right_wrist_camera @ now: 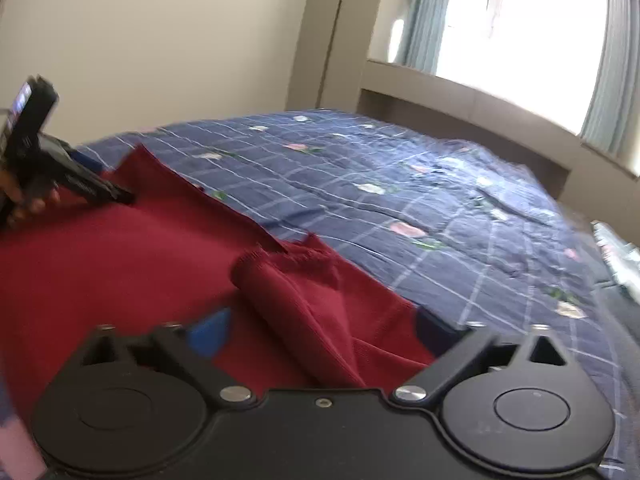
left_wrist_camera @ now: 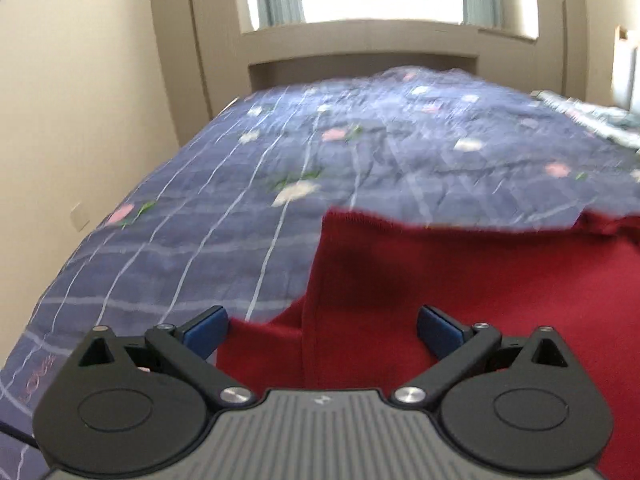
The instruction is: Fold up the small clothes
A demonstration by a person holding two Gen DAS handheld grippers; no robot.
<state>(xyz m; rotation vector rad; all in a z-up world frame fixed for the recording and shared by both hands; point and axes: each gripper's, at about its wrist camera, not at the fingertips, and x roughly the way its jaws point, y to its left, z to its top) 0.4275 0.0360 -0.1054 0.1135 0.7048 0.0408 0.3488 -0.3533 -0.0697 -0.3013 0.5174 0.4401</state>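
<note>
A bed with a blue checked, flower-printed quilt (left_wrist_camera: 360,152) fills the room. Plain cream walls (left_wrist_camera: 80,100) flank it. Beyond a beige headboard surround (left_wrist_camera: 360,44), a bright window (right_wrist_camera: 520,28) with pale blue-grey curtains (right_wrist_camera: 424,12) glares white.

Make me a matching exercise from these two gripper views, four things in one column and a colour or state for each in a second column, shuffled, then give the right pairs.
Column one:
1. knitted garment
2. quilted bedspread with flowers
3. left gripper
4. wall beside the bed

Column two:
A. plain cream
B. dark red, lying on the bed
C. blue with white grid lines
D. open, blue pads apart over the cloth

Pairs: 1-B, 2-C, 3-D, 4-A
</note>
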